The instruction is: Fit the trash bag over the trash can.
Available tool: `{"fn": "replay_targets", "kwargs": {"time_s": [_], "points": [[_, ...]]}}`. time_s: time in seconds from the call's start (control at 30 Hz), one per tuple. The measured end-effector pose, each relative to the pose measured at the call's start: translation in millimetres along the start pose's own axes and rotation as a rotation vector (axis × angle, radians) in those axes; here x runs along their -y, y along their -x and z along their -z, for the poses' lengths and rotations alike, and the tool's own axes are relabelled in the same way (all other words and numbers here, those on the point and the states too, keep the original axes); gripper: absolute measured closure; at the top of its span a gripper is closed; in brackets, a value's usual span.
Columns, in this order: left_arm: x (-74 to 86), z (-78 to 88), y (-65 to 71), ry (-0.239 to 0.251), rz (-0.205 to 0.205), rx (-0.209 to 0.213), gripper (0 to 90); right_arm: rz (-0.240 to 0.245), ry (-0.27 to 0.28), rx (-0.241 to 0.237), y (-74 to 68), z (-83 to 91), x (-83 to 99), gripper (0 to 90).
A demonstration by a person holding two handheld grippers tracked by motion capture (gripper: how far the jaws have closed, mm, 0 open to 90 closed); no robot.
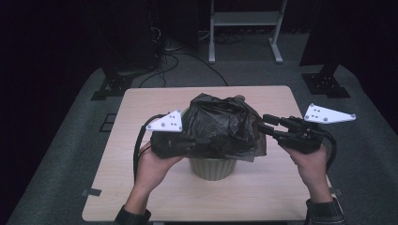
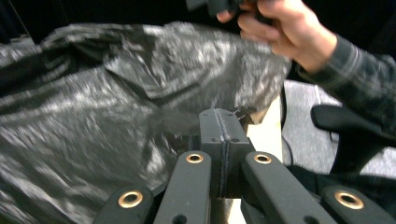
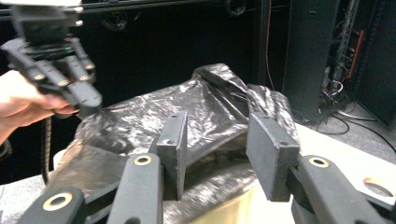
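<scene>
Bag (image 1: 224,126), thin, soft, light and slippery black plastic, lies over the bin (image 1: 212,168) on the desk (image 1: 263,187), so pinch a fold near its edge; the left hand-held gripper (image 2: 225,122) is squeezed together at the bag, the right hand-held gripper (image 3: 219,140) apart.

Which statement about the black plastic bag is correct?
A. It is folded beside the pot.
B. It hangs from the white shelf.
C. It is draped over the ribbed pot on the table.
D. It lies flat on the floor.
C: the black plastic bag covers the top of the ribbed pot standing on the table.
</scene>
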State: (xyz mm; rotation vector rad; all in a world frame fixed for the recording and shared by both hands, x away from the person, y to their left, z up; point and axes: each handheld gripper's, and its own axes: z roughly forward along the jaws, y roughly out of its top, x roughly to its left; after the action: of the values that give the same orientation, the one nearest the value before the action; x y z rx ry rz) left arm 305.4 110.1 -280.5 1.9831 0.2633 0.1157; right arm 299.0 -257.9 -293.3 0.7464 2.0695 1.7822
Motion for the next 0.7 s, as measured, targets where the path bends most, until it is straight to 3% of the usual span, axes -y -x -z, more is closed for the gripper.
{"fn": "replay_targets", "kwargs": {"time_s": [0.13, 0.33, 0.5, 0.7], "points": [[-14.0, -9.9, -15.2, 0.034, 0.044, -0.018, 89.7, 0.009, 0.009, -0.012, -5.8, -0.7, -4.8, 57.8], [-26.8, -25.6, -29.1, 0.042, 0.062, -0.032, 89.8, 0.015, 0.03, -0.063, -16.8, -3.9, -13.1, 57.9], [-27.5, -30.8, -29.6, 0.06, 0.068, -0.025, 89.7, 0.01, 0.019, -0.132, -28.0, -14.2, -13.6, 57.9], [-25.8, -24.5, -22.6, 0.084, 0.059, -0.022, 89.8, 0.007, -0.004, -0.179, -38.8, -29.5, -12.5, 57.9]]}}
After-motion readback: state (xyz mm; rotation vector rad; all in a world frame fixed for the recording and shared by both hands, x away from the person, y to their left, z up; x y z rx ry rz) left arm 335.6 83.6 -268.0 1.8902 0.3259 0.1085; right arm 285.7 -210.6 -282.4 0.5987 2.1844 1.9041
